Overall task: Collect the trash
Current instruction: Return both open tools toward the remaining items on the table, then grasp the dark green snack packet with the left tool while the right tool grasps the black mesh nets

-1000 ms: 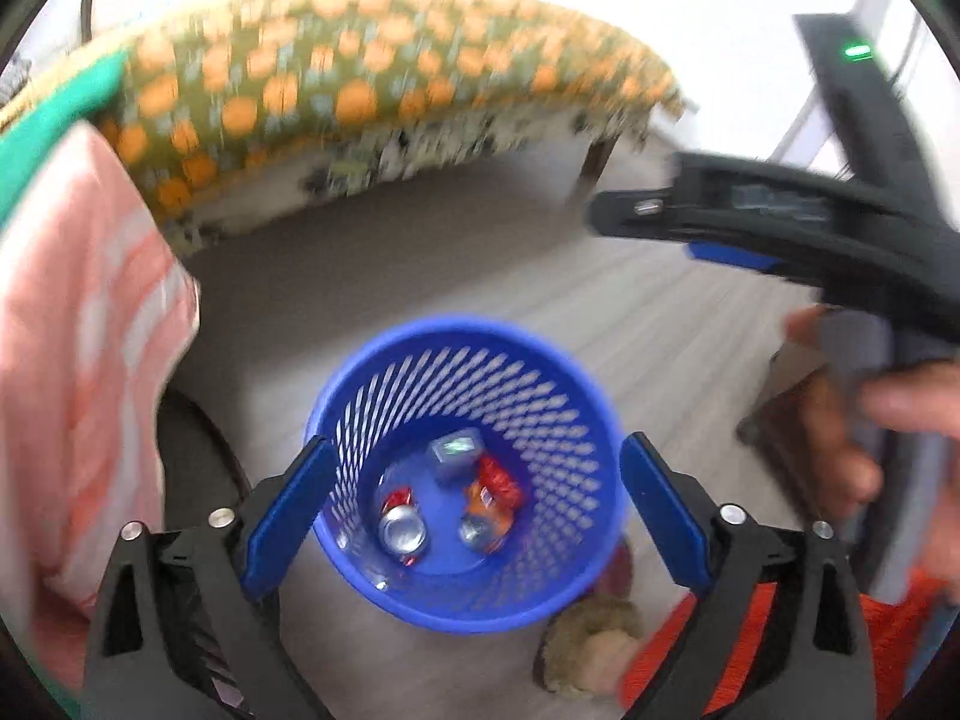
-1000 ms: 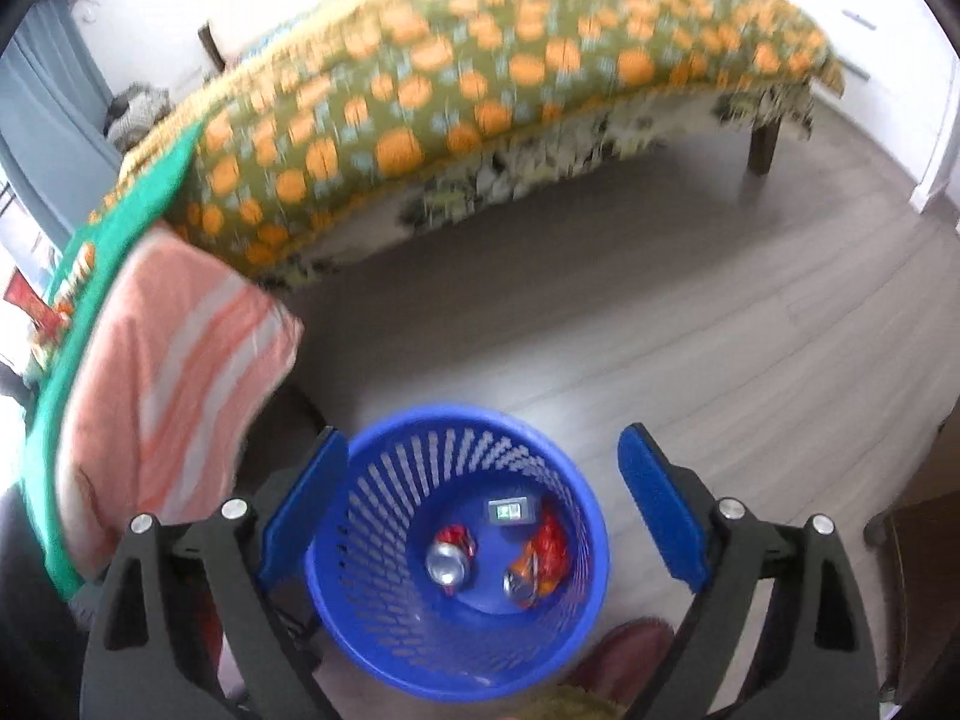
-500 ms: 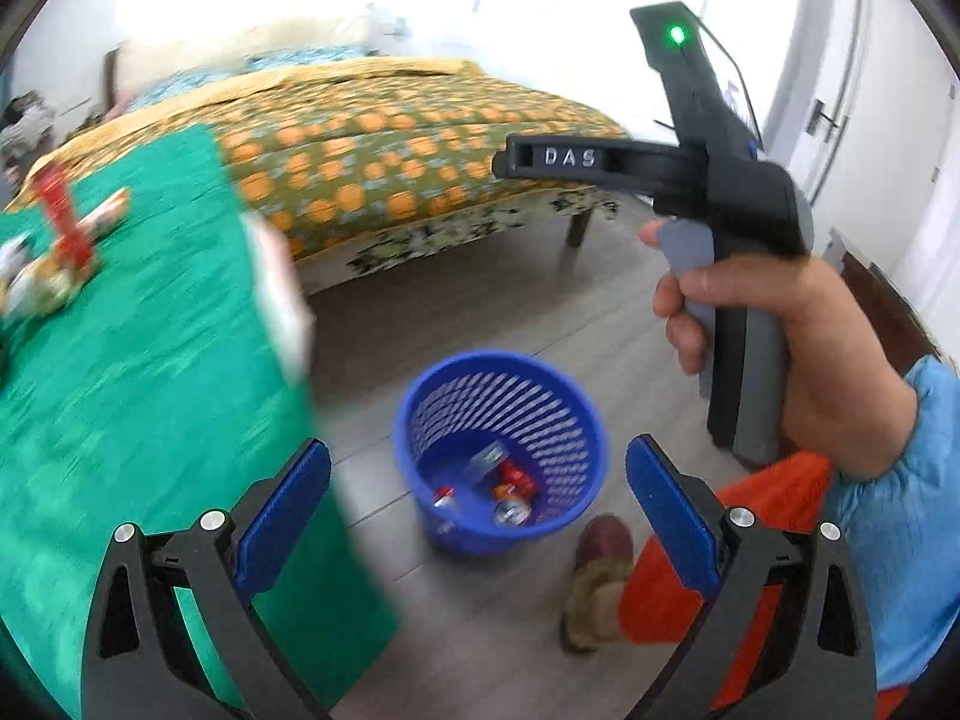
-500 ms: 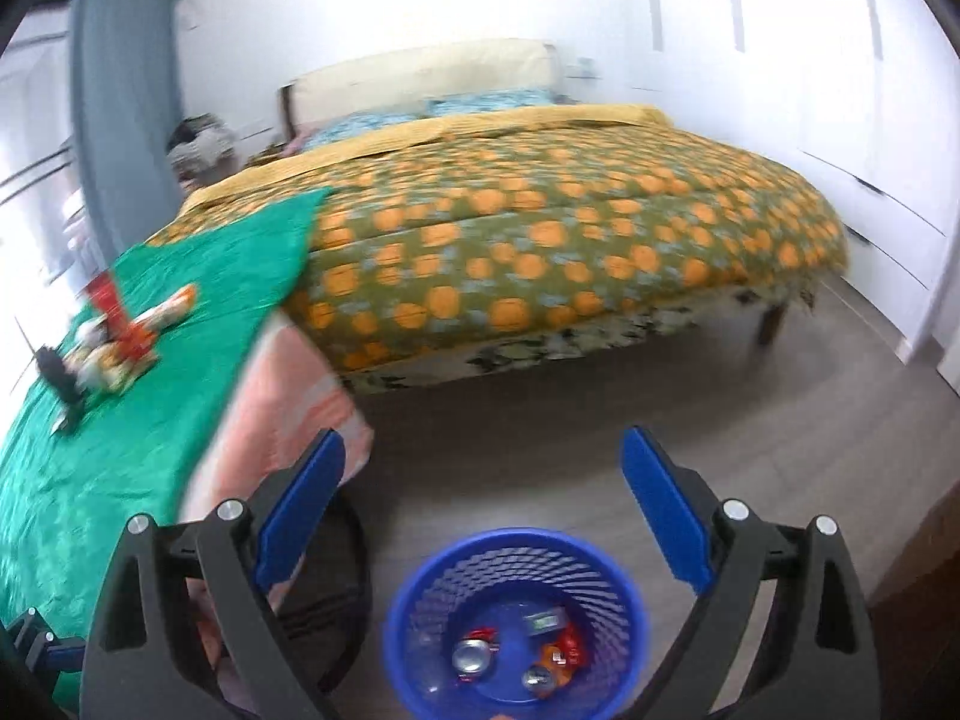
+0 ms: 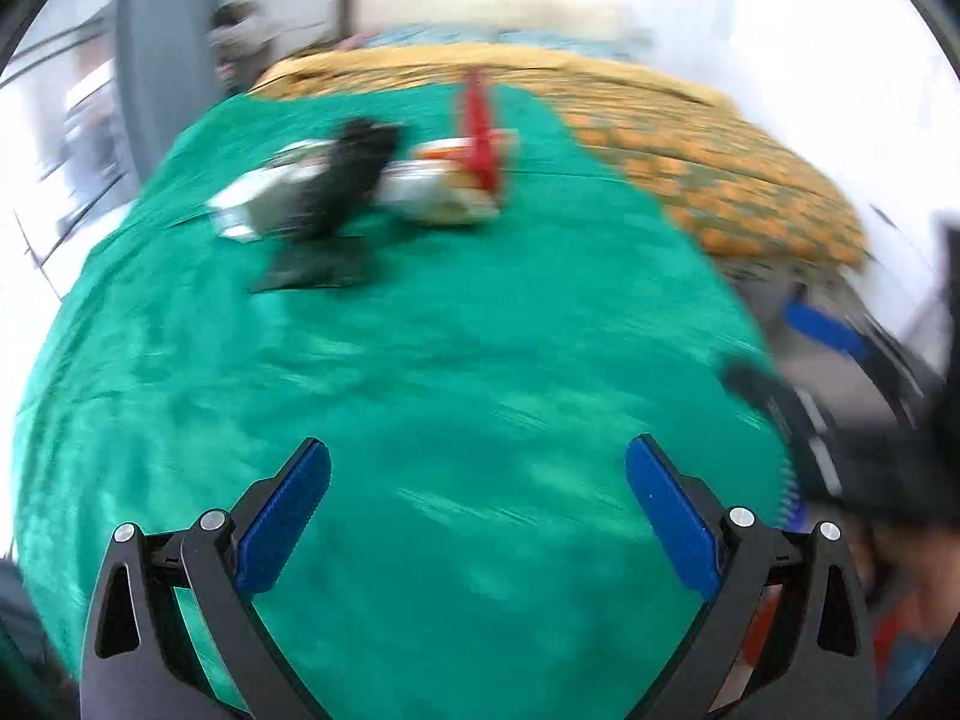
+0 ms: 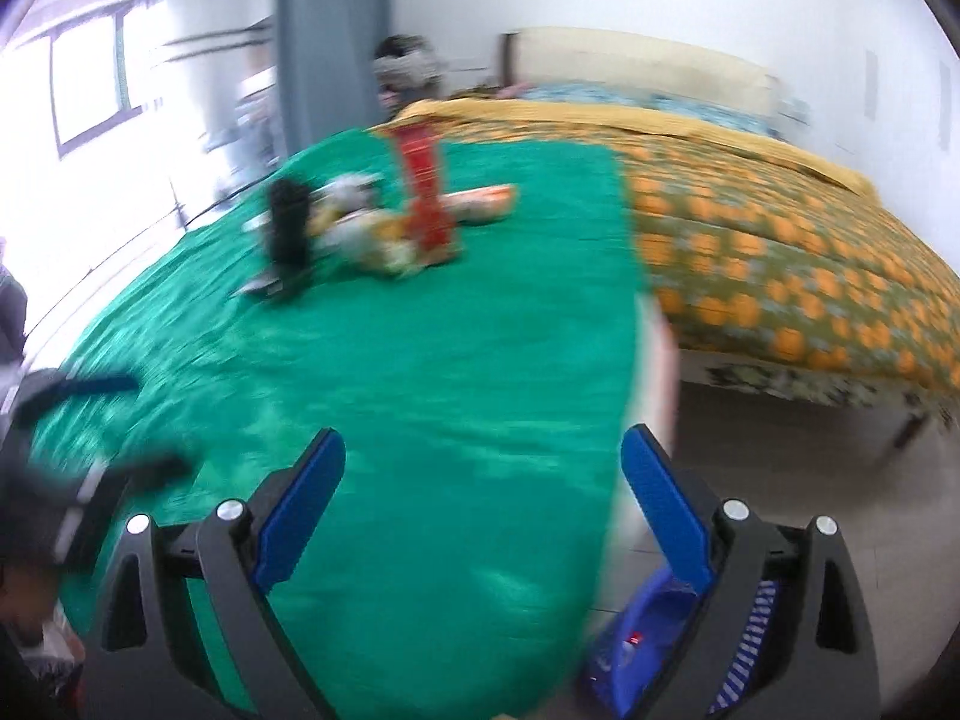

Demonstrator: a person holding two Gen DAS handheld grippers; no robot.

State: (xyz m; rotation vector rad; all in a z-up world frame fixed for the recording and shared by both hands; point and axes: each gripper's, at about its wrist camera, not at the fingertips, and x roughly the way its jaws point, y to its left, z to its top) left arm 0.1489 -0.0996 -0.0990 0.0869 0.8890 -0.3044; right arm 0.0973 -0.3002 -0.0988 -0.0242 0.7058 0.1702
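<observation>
I see a blurred trash heap of wrappers and a red packet on green cloth, the blue basket floor-level beside it.

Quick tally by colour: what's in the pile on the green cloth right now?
Red upright pack: 1
Black item: 1
Orange-and-white packet: 1
White wrapper: 1
Total: 4 that can be made out on the green cloth; blur may hide more.
</observation>
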